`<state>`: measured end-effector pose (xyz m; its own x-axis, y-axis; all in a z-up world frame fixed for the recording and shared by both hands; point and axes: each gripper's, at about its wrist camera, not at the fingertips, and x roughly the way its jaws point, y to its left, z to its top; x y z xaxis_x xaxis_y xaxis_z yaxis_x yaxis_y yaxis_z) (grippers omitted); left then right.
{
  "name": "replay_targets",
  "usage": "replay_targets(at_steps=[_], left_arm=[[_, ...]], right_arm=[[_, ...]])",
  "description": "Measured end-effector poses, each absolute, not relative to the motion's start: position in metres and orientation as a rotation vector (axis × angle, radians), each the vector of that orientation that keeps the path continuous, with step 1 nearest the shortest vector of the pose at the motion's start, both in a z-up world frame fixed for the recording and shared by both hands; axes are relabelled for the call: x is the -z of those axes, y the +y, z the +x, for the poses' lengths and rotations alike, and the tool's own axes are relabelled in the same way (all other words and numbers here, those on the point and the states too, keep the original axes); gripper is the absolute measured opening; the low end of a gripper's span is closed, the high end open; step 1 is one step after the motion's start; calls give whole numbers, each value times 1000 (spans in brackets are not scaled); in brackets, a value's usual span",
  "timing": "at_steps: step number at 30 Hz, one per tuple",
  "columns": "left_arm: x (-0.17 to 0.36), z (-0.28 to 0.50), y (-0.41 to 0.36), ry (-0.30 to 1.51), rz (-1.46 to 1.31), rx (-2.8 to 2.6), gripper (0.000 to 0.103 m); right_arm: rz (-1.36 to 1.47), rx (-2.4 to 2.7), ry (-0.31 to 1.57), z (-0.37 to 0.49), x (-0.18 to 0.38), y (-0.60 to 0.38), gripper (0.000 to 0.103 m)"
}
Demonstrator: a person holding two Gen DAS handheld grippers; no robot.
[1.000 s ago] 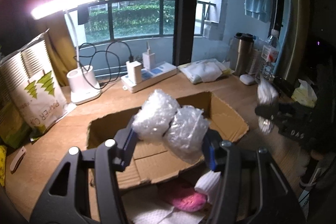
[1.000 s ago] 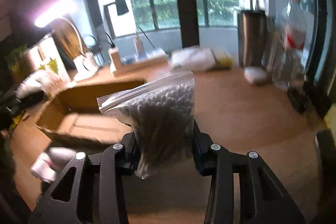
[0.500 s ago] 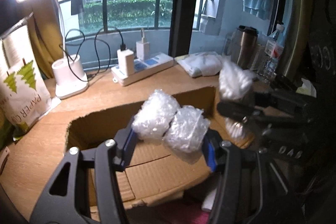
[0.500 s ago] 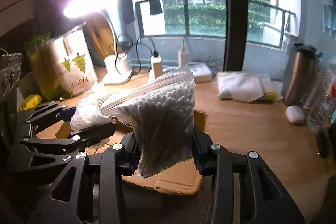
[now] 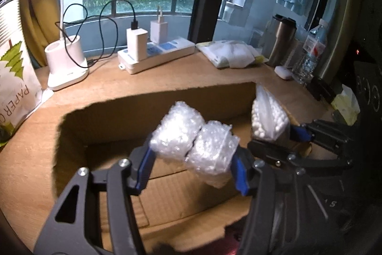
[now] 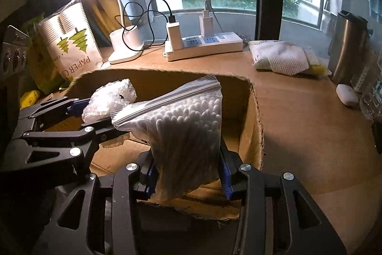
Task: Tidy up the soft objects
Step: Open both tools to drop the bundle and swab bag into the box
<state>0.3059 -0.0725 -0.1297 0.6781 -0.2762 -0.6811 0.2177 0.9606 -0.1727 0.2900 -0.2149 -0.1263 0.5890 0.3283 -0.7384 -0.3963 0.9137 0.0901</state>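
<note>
Left wrist view: both loads poised over carton

Left gripper (image 5: 192, 170) pinches a bubble-wrap bundle (image 5: 194, 141), jaws just easing, above the cardboard box (image 5: 119, 111). At 3 o'clock, right gripper (image 6: 187, 177) clamps a cotton-swab bag (image 6: 185, 130). Judgement: placing step; next, lower and release inside.

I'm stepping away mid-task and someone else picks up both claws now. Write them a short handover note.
Left claw: jaws have just been opening, pads on the crumpled clear bubble-wrap bundle, held over the open brown cardboard box.
Right claw: jaws have just been opening, the clear zip bag of white cotton swabs between its pads, also over the box.
Done: both soft items are carried to the box.
Left: release both inside, then withdraw.
</note>
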Motion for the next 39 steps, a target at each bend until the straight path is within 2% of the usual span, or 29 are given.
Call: replay_targets(at_steps=[5,7,8,9,18,39], left_arm=[[123,299,-67,766,-75,237,71],[118,294,-62,753,-79,224,75],[117,293,-60,748,-81,219,80],[114,290,-58,741,-84,211,83],[93,256,-45,685,-89,186,94],[90,172,-11,640,-124,168,95]], right_arm=[[-84,-413,833,287,123,-214,54],[-84,-400,814,284,119,-217,66],[-82,-398,802,282,116,-218,68],[-79,-400,793,279,113,-219,68],[-89,-379,732,251,92,-221,69],[-110,-373,680,179,79,-204,70]])
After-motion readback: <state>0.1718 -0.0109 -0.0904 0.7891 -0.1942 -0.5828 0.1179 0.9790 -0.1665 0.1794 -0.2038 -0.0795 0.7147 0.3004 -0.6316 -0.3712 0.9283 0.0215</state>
